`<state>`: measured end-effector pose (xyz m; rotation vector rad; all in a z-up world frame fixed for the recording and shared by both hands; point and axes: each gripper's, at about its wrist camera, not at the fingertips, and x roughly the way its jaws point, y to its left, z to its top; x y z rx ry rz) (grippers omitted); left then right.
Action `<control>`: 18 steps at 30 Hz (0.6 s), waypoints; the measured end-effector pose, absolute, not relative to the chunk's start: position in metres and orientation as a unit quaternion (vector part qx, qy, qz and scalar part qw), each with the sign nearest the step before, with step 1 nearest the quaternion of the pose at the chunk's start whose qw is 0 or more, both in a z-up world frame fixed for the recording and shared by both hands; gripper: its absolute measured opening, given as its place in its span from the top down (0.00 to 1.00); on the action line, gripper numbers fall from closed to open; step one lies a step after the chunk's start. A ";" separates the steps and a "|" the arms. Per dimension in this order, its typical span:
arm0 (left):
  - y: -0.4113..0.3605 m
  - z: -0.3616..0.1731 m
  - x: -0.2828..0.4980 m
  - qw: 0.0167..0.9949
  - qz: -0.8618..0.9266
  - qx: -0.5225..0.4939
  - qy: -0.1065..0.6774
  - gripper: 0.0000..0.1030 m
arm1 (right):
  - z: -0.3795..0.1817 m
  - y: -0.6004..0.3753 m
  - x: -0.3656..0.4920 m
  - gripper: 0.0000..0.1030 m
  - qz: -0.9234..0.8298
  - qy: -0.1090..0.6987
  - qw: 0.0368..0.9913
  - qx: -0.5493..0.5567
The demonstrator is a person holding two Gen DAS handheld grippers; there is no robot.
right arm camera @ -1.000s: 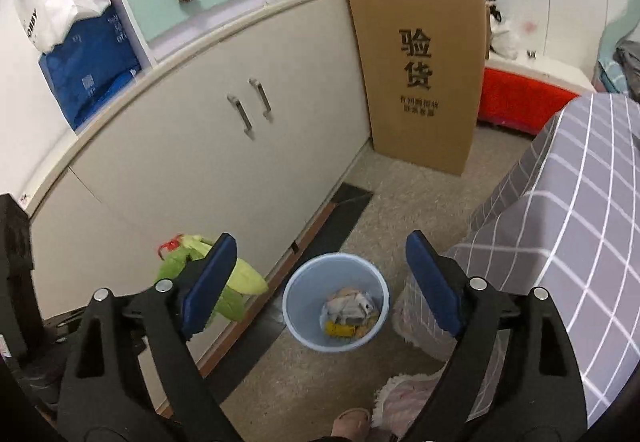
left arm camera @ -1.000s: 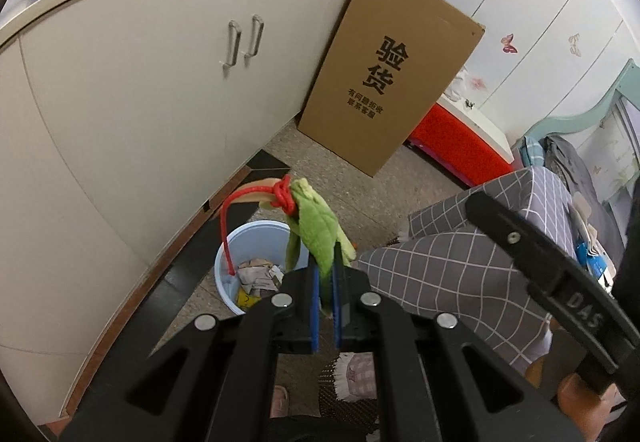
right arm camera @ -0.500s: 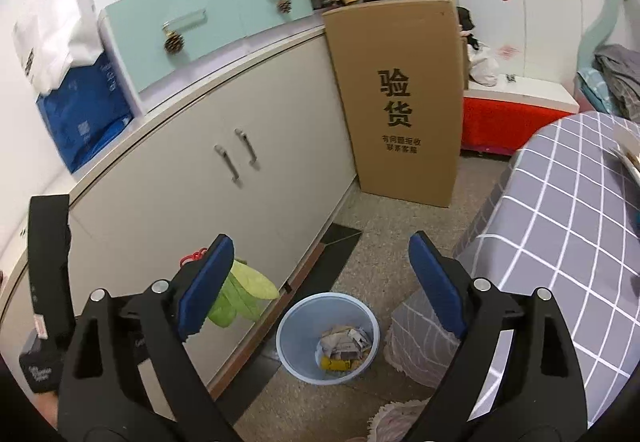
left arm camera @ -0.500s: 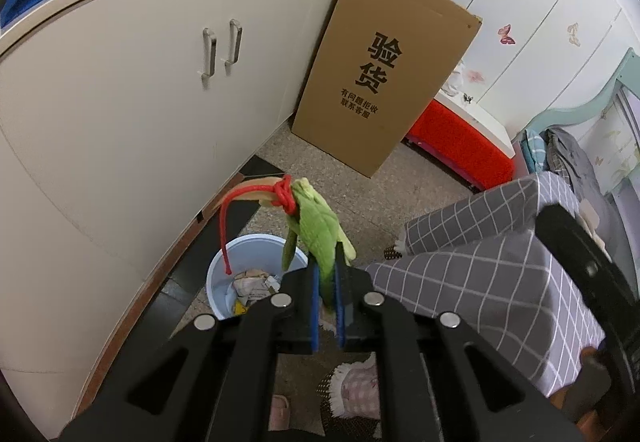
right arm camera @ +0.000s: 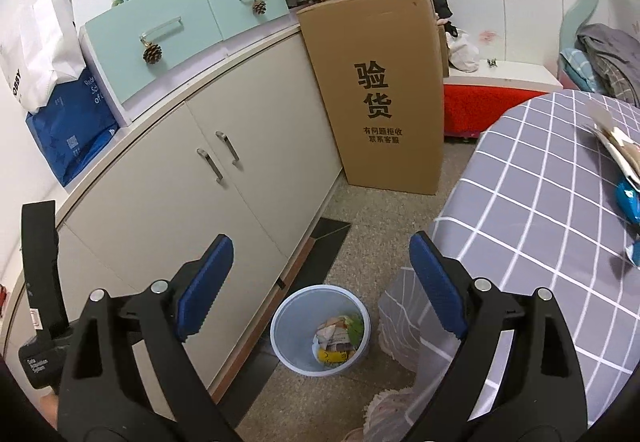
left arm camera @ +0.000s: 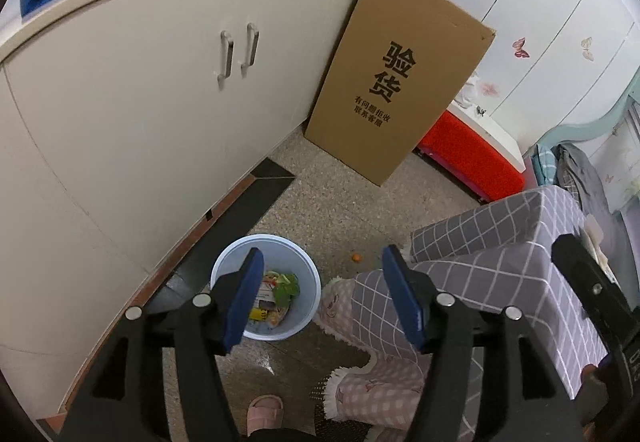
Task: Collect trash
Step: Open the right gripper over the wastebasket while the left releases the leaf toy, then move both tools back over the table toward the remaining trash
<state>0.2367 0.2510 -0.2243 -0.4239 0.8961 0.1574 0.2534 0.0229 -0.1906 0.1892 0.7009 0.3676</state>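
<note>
On the speckled floor beside the cream cabinet [left arm camera: 132, 129], a pale blue trash bin [left arm camera: 308, 274] is standing upright, close to the hanging edge of the grey checked cloth [left arm camera: 496, 242]. Inside the bin, a green leafy piece of trash [left arm camera: 287, 284] is lying on top of crumpled paper [right arm camera: 334, 336] and a yellow wrapper [left arm camera: 260, 312]; in the right wrist view the same bin [right arm camera: 288, 322] is showing this heap gathered toward its right side. A small orange scrap [left arm camera: 355, 258] is lying on the floor just beside the bin, between it and the cloth.

The left gripper [left arm camera: 323, 298] is hovering over the bin with its jaws opening; its blue fingers [left arm camera: 244, 298] are standing well apart and nothing is sitting between them, the green trash lying below in the bin. The right gripper [right arm camera: 320, 286] is pointing down toward the same bin from farther off, its blue fingers [right arm camera: 204, 284] spread wide and holding nothing.

A tall cardboard box [right arm camera: 380, 93] is leaning against the end of the cabinet. On the cloth-covered surface [right arm camera: 552, 201] at the right, some papers [right arm camera: 616, 145] and a blue packet [right arm camera: 628, 197] are lying near the edge of the view. A pink slipper [left arm camera: 264, 414] of the person is showing at the bottom of the left wrist view
</note>
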 end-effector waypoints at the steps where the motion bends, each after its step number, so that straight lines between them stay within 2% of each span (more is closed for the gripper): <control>1: 0.249 -0.221 0.234 0.877 0.074 -0.204 0.428 0.40 | -0.188 0.020 0.249 0.15 0.179 0.338 0.919 0.093; 10: 0.207 -0.174 0.199 0.900 0.049 -0.183 0.392 0.36 | -0.163 -0.017 0.214 0.14 0.165 0.318 0.927 0.115; 18: 0.131 -0.144 0.186 0.915 -0.016 -0.141 0.378 0.33 | -0.147 -0.086 0.180 0.14 0.125 0.298 0.934 0.150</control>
